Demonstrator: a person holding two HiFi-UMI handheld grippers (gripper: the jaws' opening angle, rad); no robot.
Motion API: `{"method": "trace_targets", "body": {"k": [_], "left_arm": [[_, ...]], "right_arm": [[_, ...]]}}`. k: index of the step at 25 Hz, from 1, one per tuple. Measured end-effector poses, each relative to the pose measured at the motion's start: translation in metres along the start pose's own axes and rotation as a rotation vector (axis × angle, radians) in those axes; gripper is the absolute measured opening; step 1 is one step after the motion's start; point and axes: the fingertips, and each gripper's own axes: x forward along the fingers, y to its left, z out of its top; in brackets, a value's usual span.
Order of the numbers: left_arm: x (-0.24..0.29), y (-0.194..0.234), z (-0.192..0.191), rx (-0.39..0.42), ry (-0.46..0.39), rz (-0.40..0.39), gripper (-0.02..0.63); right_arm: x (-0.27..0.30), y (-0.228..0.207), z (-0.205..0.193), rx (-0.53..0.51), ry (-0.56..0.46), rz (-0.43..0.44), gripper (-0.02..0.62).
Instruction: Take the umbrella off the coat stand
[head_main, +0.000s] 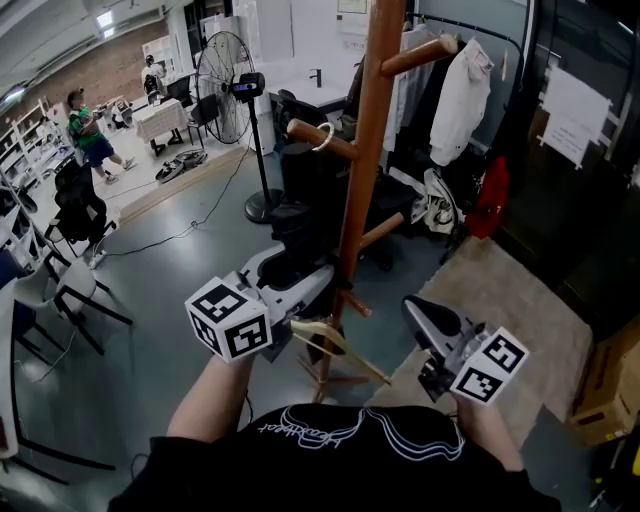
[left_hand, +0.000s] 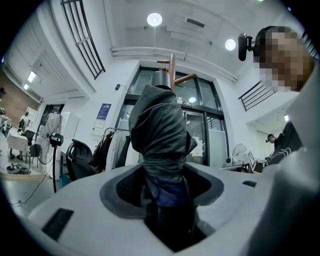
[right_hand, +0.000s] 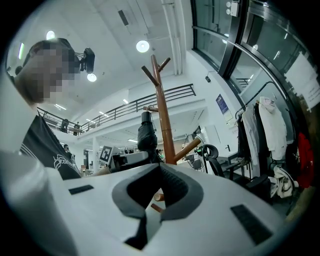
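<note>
The brown wooden coat stand (head_main: 362, 150) rises in the middle of the head view. A black folded umbrella (head_main: 303, 225) hangs beside its pole, below a peg (head_main: 318, 138) that carries a pale loop. My left gripper (head_main: 296, 283) is shut on the umbrella's lower part. In the left gripper view the dark fabric bundle (left_hand: 161, 135) fills the gap between the pads. My right gripper (head_main: 428, 318) is held apart to the right of the stand's base, shut, with nothing in it. The right gripper view shows its jaws (right_hand: 159, 165) closed, with the stand (right_hand: 164, 125) and umbrella (right_hand: 146, 137) beyond.
A clothes rack with a white jacket (head_main: 460, 100) and a red bag (head_main: 490, 200) stands behind the coat stand. A pedestal fan (head_main: 225, 85) is at the back left, chairs (head_main: 75, 290) at the left, and a cardboard box (head_main: 610, 385) at the right. People stand far off (head_main: 90, 140).
</note>
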Motion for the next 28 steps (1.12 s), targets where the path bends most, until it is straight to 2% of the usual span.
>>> {"method": "trace_targets", "body": {"k": [8, 17, 23, 28], "left_arm": [[-0.017, 0.003, 0.013, -0.004, -0.026, 0.027, 0.225], [-0.063, 0.000, 0.021, -0.006, -0.024, 0.068, 0.225], [-0.102, -0.023, 0.009, -0.028, -0.015, 0.073, 0.225], [-0.136, -0.053, -0.008, -0.088, -0.005, 0.041, 0.225]], "right_arm": [[0.011, 0.021, 0.008, -0.009, -0.023, 0.022, 0.003], [0.019, 0.061, 0.009, 0.006, -0.048, 0.030, -0.007], [0.013, 0.085, -0.011, 0.080, -0.067, 0.031, -0.008], [0.004, 0.112, -0.030, 0.108, -0.056, 0.012, -0.006]]}}
